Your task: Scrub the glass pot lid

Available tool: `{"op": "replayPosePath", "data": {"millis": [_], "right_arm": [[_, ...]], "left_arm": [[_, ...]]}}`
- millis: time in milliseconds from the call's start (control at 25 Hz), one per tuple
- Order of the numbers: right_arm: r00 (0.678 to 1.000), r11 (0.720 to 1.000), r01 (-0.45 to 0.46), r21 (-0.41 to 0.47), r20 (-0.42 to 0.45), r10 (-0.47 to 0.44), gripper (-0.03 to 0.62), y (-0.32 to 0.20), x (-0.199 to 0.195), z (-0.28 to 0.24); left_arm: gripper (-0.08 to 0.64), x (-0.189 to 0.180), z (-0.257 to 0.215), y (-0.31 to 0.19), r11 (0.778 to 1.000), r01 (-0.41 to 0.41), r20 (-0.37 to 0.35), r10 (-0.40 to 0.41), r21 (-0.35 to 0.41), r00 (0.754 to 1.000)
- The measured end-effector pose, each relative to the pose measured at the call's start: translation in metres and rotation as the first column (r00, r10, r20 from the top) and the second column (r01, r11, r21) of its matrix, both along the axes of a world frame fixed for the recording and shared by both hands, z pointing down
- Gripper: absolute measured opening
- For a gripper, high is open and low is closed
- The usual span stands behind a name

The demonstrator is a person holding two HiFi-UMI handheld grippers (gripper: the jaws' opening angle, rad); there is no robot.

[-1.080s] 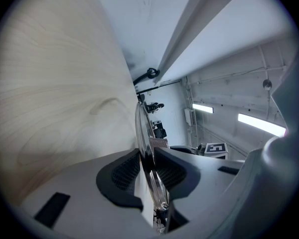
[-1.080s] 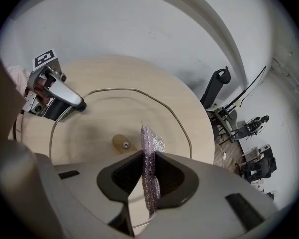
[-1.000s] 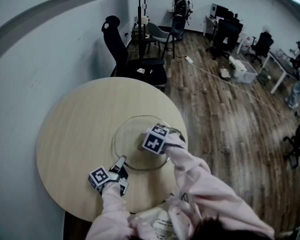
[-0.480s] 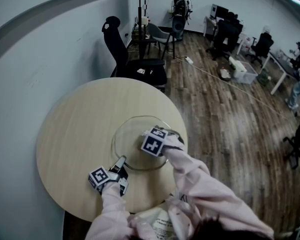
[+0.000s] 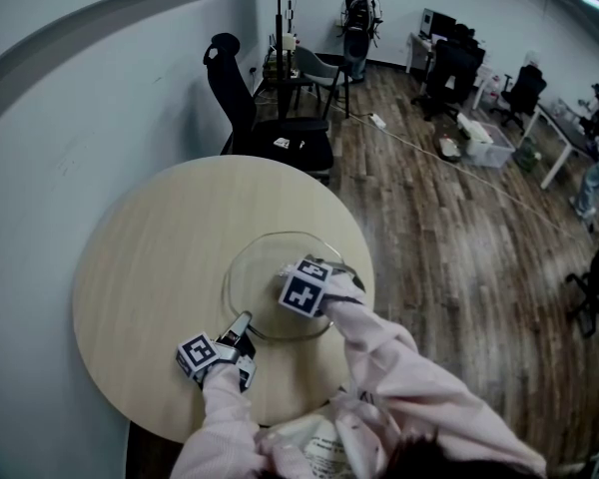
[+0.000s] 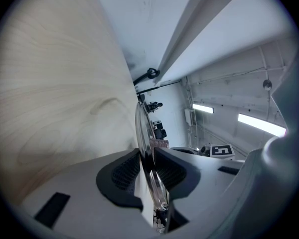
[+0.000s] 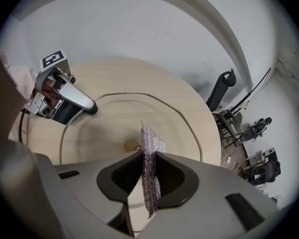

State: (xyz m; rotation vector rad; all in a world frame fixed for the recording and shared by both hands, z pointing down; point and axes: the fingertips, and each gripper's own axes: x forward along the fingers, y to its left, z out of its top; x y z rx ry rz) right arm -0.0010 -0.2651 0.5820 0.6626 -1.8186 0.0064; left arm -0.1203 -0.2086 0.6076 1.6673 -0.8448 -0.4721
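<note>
Soft, dimmish light is falling evenly on the surface (image 5: pixel 150 257). In the left gripper view, ceiling strips (image 6: pixel 261 124) are glowing. Fisheye distortion is bending edges; black corners are framing both gripper views.

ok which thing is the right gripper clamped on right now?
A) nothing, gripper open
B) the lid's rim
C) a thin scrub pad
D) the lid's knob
C: in the right gripper view, the right gripper is pinched on a thin glittery scrub pad, with the glass lid beyond it. It is the left gripper that clamps the lid's rim.
</note>
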Motion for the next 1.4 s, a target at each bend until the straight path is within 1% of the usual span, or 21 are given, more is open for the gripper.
{"op": "replayPosePath", "data": {"millis": [80,240,400,560,840,960,1400], "right_arm": [[1.0,1.0,0.003,-0.003,0.003,-0.003,0.086,0.002,-0.001,0.0],[1.0,1.0,0.018,-0.003,0.007,-0.018,0.086,0.004,-0.005,-0.001],[1.0,1.0,0.026,-0.01,0.004,-0.026,0.086,0.008,-0.008,0.001],[0.999,0.999,0.033,-0.012,0.01,-0.032,0.086,0.011,-0.011,0.0],[0.998,0.998,0.054,-0.016,0.018,-0.053,0.087,0.02,-0.019,0.0],[0.998,0.998,0.06,-0.018,0.022,-0.06,0.086,0.023,-0.021,0.001],[0.997,0.997,0.075,-0.01,0.017,-0.075,0.087,0.031,-0.025,0.0]], "left_arm": [[0.087,0.0,-0.001,-0.001,1.0,-0.002,0.006,0.002,0.007,1.0],[0.087,0.0,0.001,-0.001,1.0,0.007,0.0,-0.007,-0.009,1.0],[0.087,0.003,0.001,0.002,1.0,-0.011,-0.007,0.011,-0.026,1.0],[0.087,0.0,0.003,-0.002,1.0,0.007,-0.002,-0.007,-0.008,1.0],[0.087,0.003,0.001,0.002,1.0,-0.01,-0.009,0.01,-0.024,1.0],[0.087,0.0,0.004,-0.002,1.0,0.006,-0.003,-0.006,-0.009,1.0],[0.086,0.001,0.0,0.001,1.0,0.004,-0.006,-0.004,-0.009,1.0]]}}
